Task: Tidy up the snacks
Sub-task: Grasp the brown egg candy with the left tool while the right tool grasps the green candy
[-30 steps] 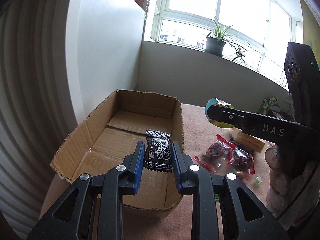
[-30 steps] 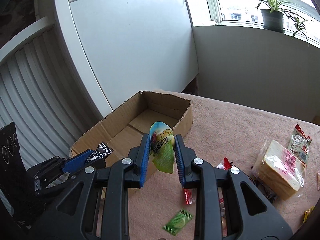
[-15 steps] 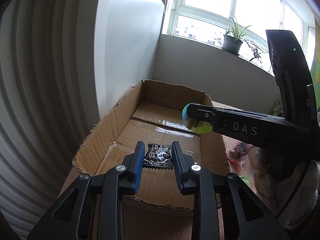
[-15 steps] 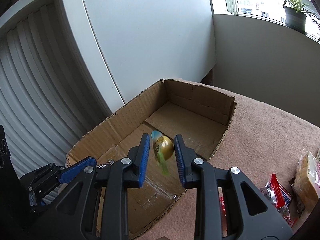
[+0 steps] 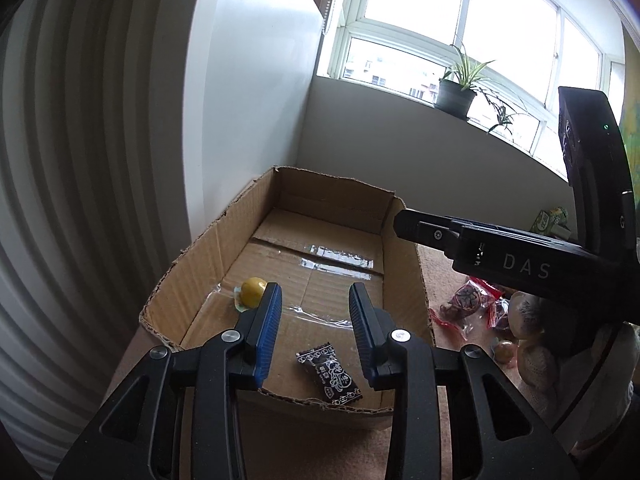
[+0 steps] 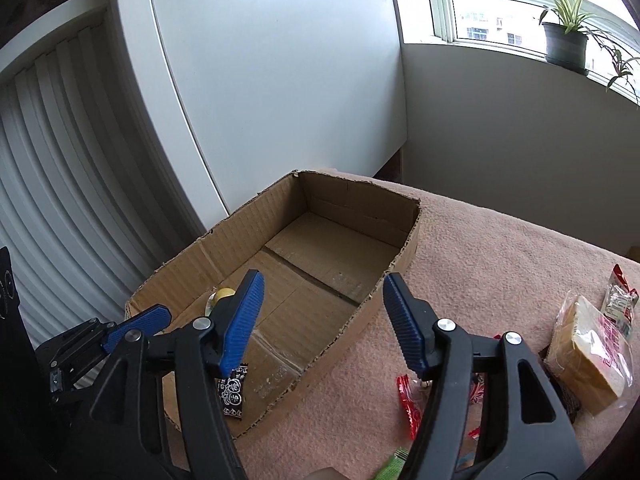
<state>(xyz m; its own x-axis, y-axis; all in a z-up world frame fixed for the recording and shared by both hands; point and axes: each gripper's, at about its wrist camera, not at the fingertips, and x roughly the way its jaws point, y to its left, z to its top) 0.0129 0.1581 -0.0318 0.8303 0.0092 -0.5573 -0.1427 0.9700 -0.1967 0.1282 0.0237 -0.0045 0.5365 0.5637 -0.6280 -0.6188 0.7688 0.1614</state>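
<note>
The left gripper (image 5: 314,330) is hovering over the near end of the cardboard box (image 5: 192,280), its jaws having just been opening, with nothing pressed between the pads. Directly below it, the black snack packet (image 5: 329,376) is lying released on the box floor, close to the box's near wall. It is lying flat, its long axis running diagonally, one crimped end aiming toward the near right corner of the box and the other back toward the middle. It is looking light, thin and crinkly, likely slippery film; pinching it across its narrow middle or by a crimped end would probably work best.

The right gripper (image 6: 320,322) is hanging above the box's near right wall, jaws having just been opening wide and standing empty. Farther in, by the box's left wall, the yellow round snack (image 5: 253,292) is resting in its clear wrapper. It is looking small and light, probably apt to roll; its axis is unclear.

Outside the box, to its right on the pink cloth (image 6: 500,264), the red-wrapped snacks (image 6: 410,400) and the bagged bread slice (image 6: 588,354) are waiting; the bread is looking soft and crushable.
</note>
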